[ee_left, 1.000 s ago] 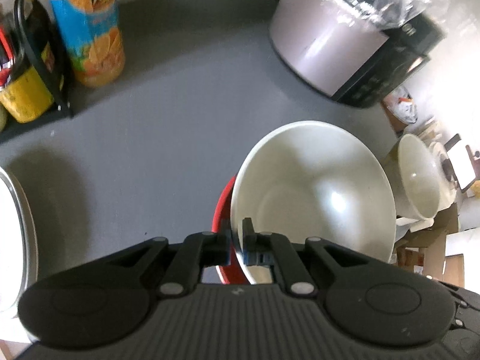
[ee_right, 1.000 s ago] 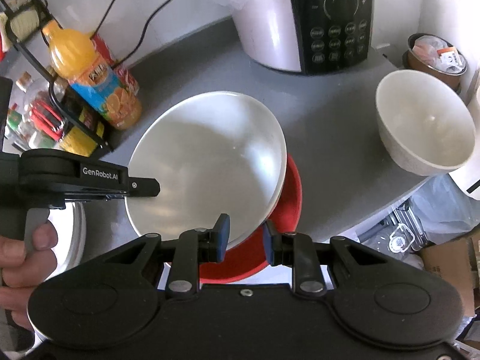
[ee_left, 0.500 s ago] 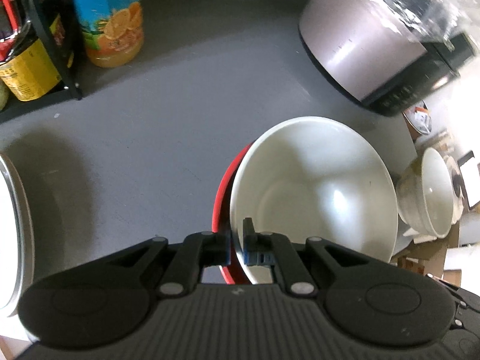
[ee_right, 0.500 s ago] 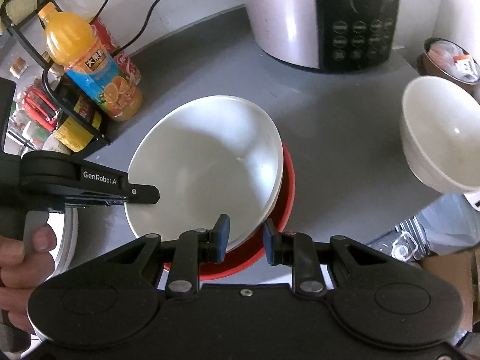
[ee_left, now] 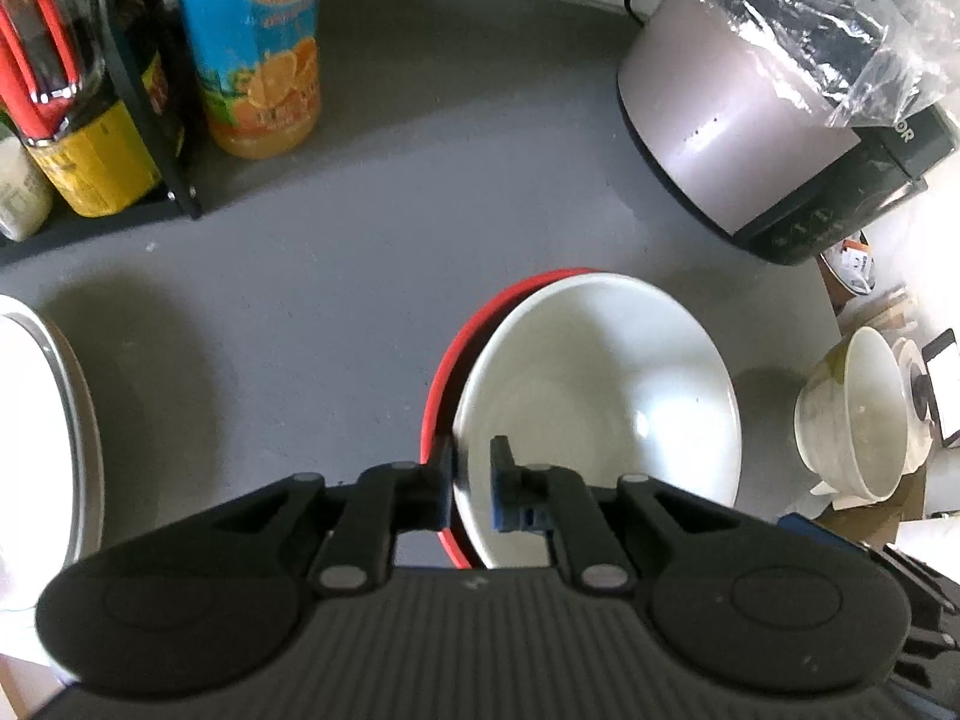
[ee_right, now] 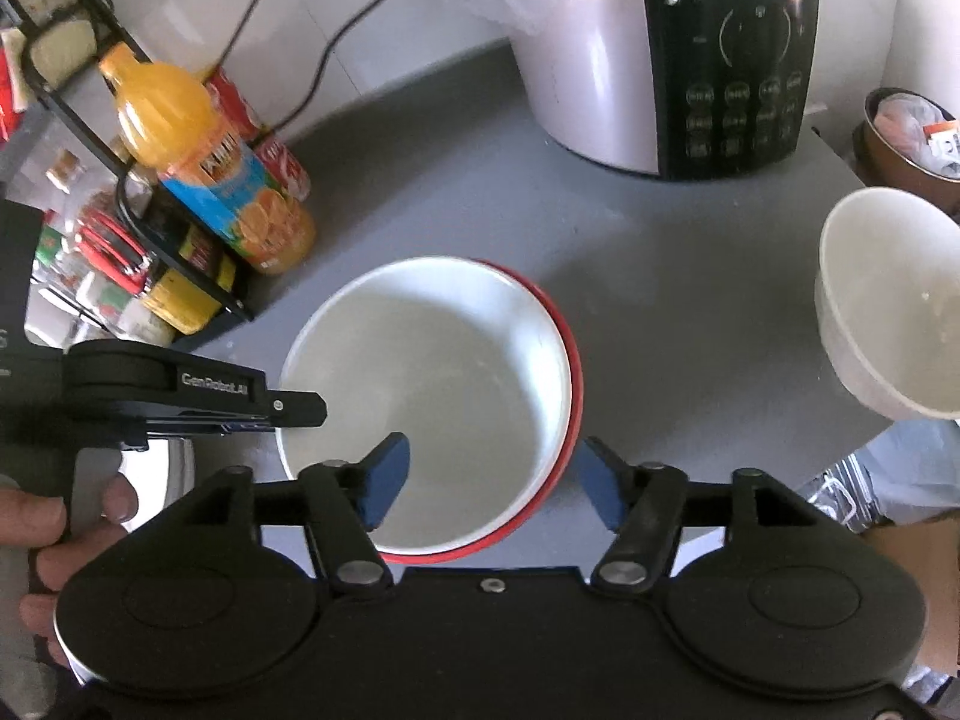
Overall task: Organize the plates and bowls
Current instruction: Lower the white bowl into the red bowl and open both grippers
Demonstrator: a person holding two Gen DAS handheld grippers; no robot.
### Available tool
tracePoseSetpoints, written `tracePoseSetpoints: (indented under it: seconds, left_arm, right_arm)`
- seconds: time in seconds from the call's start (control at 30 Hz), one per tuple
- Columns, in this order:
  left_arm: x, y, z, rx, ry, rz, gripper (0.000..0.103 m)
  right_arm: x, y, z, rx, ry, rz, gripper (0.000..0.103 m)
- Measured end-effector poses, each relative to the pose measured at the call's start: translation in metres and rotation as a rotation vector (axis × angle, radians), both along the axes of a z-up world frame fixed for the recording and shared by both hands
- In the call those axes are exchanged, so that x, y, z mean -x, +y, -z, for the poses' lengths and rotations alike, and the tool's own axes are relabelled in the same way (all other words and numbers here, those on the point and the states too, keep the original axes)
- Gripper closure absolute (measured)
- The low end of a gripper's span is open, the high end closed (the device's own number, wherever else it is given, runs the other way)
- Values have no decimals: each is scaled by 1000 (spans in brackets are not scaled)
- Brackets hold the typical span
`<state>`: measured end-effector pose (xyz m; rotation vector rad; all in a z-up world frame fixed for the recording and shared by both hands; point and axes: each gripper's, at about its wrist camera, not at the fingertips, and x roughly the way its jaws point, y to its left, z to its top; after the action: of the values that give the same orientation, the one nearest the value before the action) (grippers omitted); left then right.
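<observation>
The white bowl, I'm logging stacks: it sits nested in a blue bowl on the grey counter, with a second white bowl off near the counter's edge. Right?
Not quite: the white bowl sits nested in a red bowl, not a blue one. The right wrist view shows the red rim. The grey counter and the second white bowl near its edge are as you say.

A grey counter (ee_right: 690, 300) runs to a white wall (ee_right: 372, 6). A black wire rack (ee_right: 150, 228) and rice cooker (ee_right: 678, 60) stand along it in bright daylight.
</observation>
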<state>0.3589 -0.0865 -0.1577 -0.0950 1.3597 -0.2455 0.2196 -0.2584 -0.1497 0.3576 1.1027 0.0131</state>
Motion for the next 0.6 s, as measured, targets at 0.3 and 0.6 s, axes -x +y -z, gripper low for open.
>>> tracePoseSetpoints:
  seconds: [0.3, 0.6]
  left_arm:
    - [4, -25, -33, -6, -110, 38, 42]
    - [7, -75, -45, -36, -135, 111, 37]
  right_arm:
    - [7, -30, 0, -28, -14, 56, 36]
    - [22, -79, 5, -103, -29, 130, 22]
